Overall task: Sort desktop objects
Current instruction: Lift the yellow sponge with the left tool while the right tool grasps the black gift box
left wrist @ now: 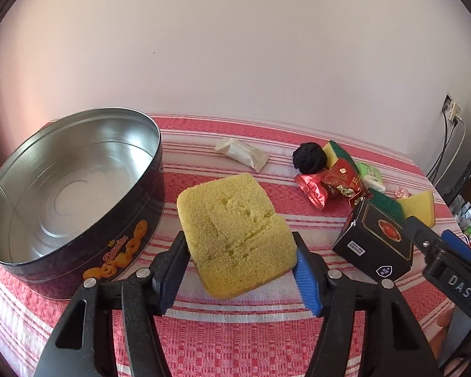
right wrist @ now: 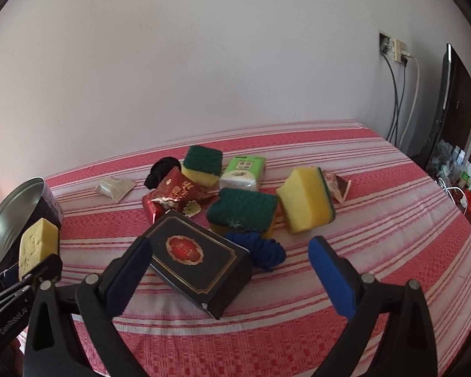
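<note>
Only right wrist view, blue cloth bundle [right wrist: 260, 249], green tissue pack [right wrist: 243, 172]

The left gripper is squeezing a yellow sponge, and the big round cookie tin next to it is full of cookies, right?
Not quite. The left gripper does squeeze the yellow sponge, but the cookie tin is empty: the left wrist view shows only its bare metal bottom.

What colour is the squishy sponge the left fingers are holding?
Yellow. The sponge shows best in the left wrist view, squeezed between the blue-padded fingers.
</note>
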`<state>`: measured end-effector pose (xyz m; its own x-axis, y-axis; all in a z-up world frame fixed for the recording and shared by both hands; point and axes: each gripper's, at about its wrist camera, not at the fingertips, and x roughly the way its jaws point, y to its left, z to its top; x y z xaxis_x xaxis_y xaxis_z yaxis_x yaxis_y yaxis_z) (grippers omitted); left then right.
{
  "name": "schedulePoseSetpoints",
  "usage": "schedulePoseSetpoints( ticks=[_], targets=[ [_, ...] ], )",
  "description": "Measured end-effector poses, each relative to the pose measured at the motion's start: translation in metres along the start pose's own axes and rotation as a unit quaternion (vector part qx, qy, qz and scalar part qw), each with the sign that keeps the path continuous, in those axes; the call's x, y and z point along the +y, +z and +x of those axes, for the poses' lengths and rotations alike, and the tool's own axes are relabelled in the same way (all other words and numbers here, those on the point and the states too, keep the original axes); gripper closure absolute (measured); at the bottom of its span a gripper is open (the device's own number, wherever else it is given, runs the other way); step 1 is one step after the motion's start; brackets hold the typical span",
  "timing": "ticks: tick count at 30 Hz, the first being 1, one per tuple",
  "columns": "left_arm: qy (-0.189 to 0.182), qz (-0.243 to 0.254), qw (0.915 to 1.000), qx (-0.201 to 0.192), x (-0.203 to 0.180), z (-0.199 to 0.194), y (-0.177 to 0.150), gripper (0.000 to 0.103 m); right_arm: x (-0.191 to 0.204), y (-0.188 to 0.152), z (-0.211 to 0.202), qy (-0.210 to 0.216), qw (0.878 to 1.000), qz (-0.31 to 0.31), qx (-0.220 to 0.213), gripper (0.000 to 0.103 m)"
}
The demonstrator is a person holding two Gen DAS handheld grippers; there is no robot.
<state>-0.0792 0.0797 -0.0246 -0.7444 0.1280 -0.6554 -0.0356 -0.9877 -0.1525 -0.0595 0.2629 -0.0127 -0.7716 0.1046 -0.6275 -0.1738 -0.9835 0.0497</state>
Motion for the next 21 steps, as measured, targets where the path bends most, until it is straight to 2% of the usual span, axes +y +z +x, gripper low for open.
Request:
schedulePoseSetpoints(
  ticks=[8,11,15,16,17,18,20,21],
  targets=[
    [0.0,-0.002,0.9999,0.01,0.008,0.002,-0.003,0.039,0.03,-0.002,0.045,0.035,0.997,-0.051,0.049,0.003],
    [-0.003,-0.008,0.9998,0.016,0.012,0.002,-0.004,0.039,0.041,-0.004,0.05,0.023,0.995,-0.078,0.054,0.003],
    [-0.002,-0.008,0.9999,0.014,0.012,0.0,-0.004,0.039,0.046,-0.007,0.049,0.053,0.993,-0.082,0.06,0.004],
    [-0.003,-0.009,0.9999,0.014,0.012,0.0,-0.004,0.039,0.048,-0.008,0.048,0.054,0.993,-0.086,0.058,0.008],
    [-0.003,-0.01,0.9998,0.015,0.012,0.0,-0.004,0.039,0.05,-0.009,0.048,0.053,0.993,-0.09,0.058,0.017],
    [-0.002,-0.009,0.9999,0.014,0.012,0.0,-0.004,0.039,0.052,-0.01,0.049,0.049,0.993,-0.094,0.06,0.022],
    [-0.001,-0.009,0.9998,0.015,0.011,0.0,-0.005,0.038,0.052,-0.011,0.057,0.056,0.991,-0.091,0.083,0.038],
    [-0.002,-0.01,0.9998,0.015,0.012,0.0,-0.005,0.038,0.052,-0.014,0.063,0.068,0.989,-0.086,0.101,0.042]
  ],
)
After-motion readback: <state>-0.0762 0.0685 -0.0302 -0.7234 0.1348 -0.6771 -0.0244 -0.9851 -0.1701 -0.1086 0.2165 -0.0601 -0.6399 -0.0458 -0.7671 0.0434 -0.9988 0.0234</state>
